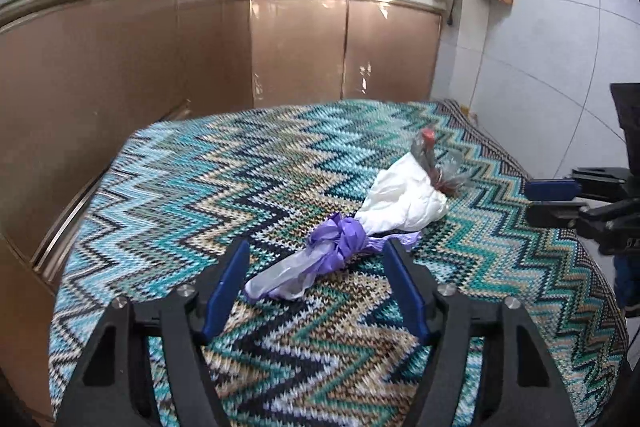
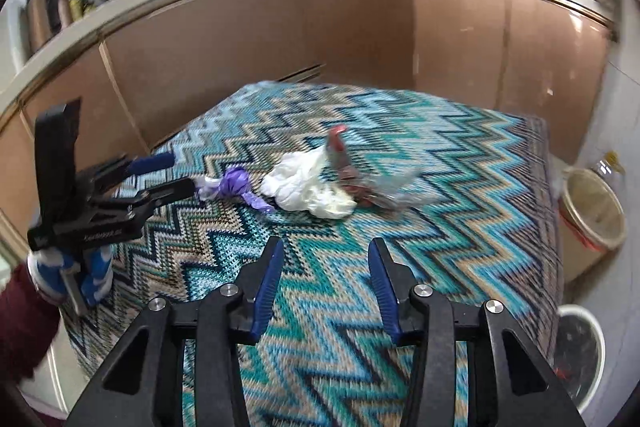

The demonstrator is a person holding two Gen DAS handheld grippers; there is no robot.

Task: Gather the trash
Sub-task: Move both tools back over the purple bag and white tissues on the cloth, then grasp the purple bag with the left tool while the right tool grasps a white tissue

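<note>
Trash lies in a row on the zigzag-patterned tablecloth [image 1: 200,187]: a knotted purple plastic bag [image 1: 340,247], a crumpled white tissue [image 1: 404,201] and a clear wrapper with red bits [image 1: 432,163]. My left gripper [image 1: 316,255] is open, its blue-padded jaws on either side of the purple bag just above the cloth. In the right wrist view the purple bag [image 2: 236,187], tissue [image 2: 312,191] and wrapper [image 2: 360,183] lie ahead of my open, empty right gripper [image 2: 326,251]. The left gripper [image 2: 180,175] shows there at the bag. The right gripper [image 1: 556,203] shows at the left view's right edge.
Brown cabinets [image 1: 300,47] with a cluttered counter stand behind the table. On the floor right of the table stand a beige bin [image 2: 592,211] and a white bucket [image 2: 580,347]. A white tiled wall [image 1: 540,47] rises on the right.
</note>
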